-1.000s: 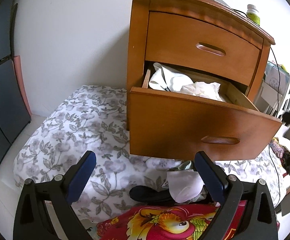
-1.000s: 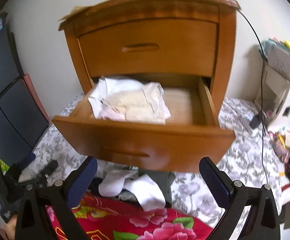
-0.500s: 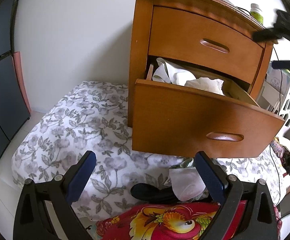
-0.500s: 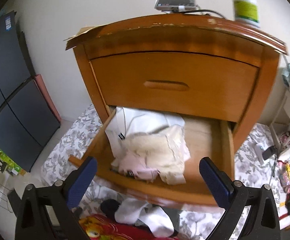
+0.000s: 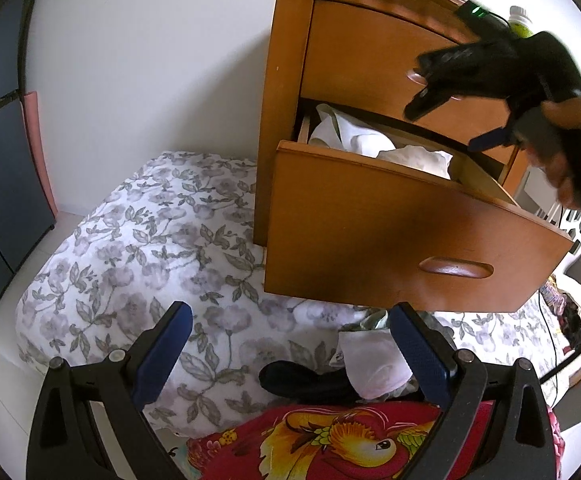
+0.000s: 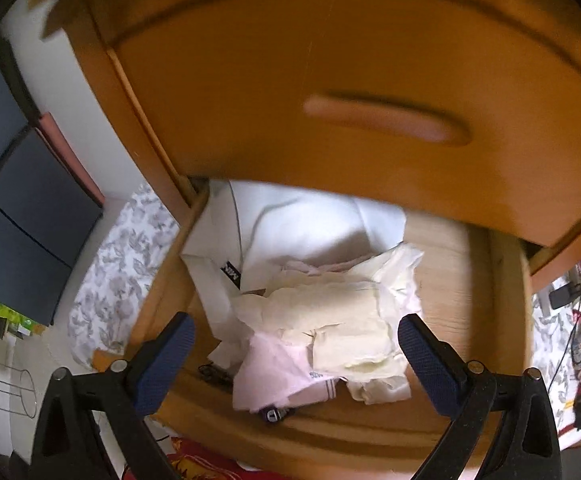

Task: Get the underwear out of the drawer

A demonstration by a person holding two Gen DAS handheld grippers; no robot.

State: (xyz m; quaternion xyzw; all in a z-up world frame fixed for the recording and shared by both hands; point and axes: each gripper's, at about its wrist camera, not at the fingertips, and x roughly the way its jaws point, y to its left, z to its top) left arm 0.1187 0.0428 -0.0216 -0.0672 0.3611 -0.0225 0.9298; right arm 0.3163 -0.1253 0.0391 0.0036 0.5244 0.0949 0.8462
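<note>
Left wrist view: left gripper (image 5: 288, 354) with blue-padded black fingers gapes wide and empty, low over a grey floral quilt (image 5: 138, 248), facing the pulled-out lower wooden drawer (image 5: 390, 240) of an orange-brown nightstand (image 5: 290, 80); white underwear (image 5: 378, 148) heaps inside it, and the right gripper (image 5: 446, 124), in a person's hand (image 5: 566, 148), hangs above the drawer. Right wrist view: right gripper (image 6: 296, 354) spread wide, gripping nothing, just above the drawer's crumpled cream and pink underwear (image 6: 330, 328), beside a white folded garment (image 6: 290, 236); contact cannot be told.
</note>
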